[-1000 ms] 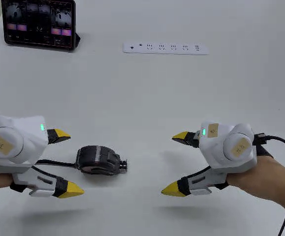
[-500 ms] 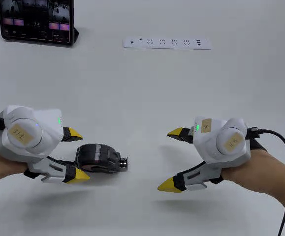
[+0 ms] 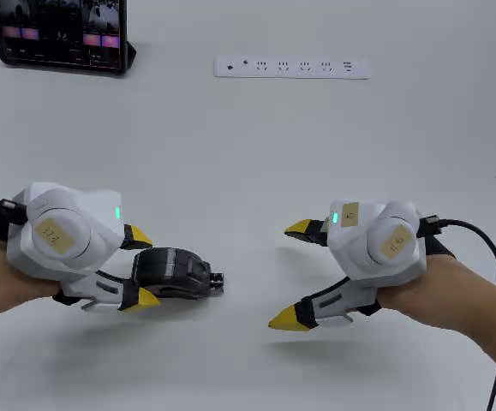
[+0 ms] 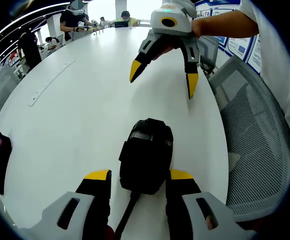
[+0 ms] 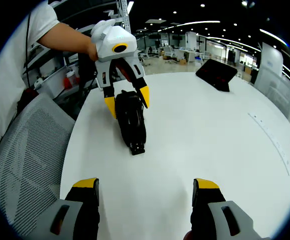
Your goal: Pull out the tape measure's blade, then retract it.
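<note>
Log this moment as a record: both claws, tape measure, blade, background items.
Left claw: open, jaws flanking the rear of the tape measure, contact unclear
Right claw: open, empty, apart from it
Tape measure: black, lying on the white table
Blade hook: at the case mouth, facing the right claw
Far side: power strip, tablet

The table (image 3: pixel 248 154) is plain white. The tape measure (image 3: pixel 172 274) is black with a grey band across its case. The left gripper (image 3: pixel 145 267) and right gripper (image 3: pixel 293 274) have white bodies, black jaws tipped yellow, a green light and tan labels. At 11 o'clock the tablet (image 3: pixel 63 34) is black with pink-purple screen patches. At 12 o'clock the power strip (image 3: pixel 292 67) is white. The chair (image 4: pixel 255 150) is grey mesh.
</note>
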Motion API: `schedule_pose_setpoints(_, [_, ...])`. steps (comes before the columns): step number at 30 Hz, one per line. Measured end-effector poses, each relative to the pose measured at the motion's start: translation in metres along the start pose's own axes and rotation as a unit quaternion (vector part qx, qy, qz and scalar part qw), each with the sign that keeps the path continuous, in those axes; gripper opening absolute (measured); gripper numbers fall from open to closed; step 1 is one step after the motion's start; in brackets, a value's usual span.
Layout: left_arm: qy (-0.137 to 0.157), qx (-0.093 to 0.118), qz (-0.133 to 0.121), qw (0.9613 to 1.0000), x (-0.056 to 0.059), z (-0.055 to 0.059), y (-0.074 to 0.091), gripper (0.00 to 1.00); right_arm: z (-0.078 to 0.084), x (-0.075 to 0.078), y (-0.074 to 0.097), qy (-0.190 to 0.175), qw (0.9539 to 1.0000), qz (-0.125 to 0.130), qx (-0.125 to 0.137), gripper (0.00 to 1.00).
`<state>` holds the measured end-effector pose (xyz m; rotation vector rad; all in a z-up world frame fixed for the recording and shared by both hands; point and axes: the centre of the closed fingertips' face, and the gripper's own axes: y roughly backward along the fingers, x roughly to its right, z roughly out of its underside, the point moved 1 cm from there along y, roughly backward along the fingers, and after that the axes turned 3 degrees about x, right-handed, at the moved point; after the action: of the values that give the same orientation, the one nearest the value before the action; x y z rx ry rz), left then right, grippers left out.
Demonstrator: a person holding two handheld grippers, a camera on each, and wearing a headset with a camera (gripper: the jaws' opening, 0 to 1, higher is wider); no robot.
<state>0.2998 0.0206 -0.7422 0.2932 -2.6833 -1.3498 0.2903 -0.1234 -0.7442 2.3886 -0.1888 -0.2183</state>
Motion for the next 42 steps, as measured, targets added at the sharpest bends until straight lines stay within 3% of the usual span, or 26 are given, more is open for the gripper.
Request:
schedule_pose_setpoints(25, [-0.007, -0.006, 0.002, 1.0, 0.004, 0.002, -0.003, 0.29, -0.002, -0.002, -0.011, -0.008, 0.9999, -0.009, 0.012, 0.69])
schedule_pose_setpoints(34, [-0.005, -0.007, -0.005, 1.0, 0.004, 0.002, -0.004, 0.28, -0.006, -0.002, -0.022, -0.004, 0.9996, -0.015, 0.025, 0.62])
schedule_pose_setpoints(42, [-0.002, -0.005, -0.008, 1.0, 0.003, 0.002, -0.004, 0.27, -0.012, -0.001, -0.035, 0.012, 0.999, -0.011, 0.041, 0.49])
